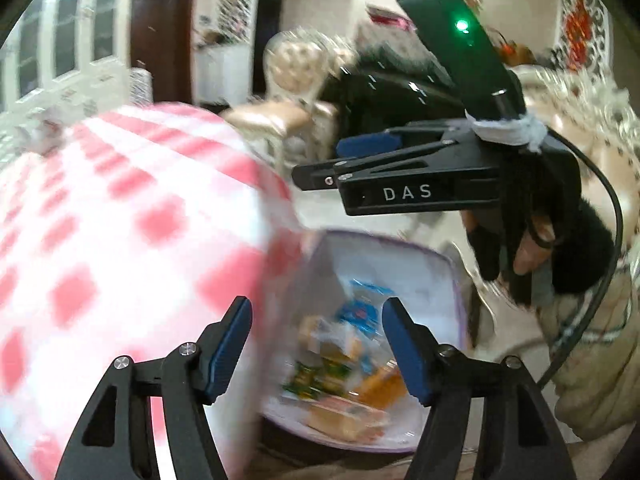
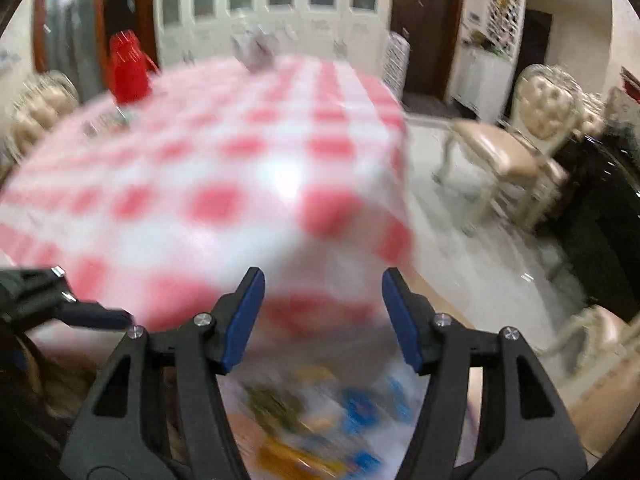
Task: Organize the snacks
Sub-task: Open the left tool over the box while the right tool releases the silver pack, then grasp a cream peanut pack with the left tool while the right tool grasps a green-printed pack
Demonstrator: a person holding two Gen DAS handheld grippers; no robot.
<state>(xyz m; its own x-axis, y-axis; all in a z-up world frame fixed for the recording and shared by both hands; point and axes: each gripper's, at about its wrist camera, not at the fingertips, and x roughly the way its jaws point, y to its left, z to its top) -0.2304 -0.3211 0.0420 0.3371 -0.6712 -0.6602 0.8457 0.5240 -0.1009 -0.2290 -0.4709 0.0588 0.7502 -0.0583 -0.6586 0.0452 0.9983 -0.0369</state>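
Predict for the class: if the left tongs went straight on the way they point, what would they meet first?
Probably the snack packets in the white bin, framed between the open left tongs; blur leaves depth unclear.

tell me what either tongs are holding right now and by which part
Nothing is held. The left tongs and right tongs are both open with empty gaps, above the basin of snack packets beside the checked table.

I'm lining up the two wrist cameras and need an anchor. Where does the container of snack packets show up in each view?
Left wrist: container of snack packets at lower centre right, seen between the open left gripper fingers, beside the table edge.
Right wrist: blurred, at bottom centre, below the open right gripper.
Shared landmark: the red-and-white checked tablecloth.
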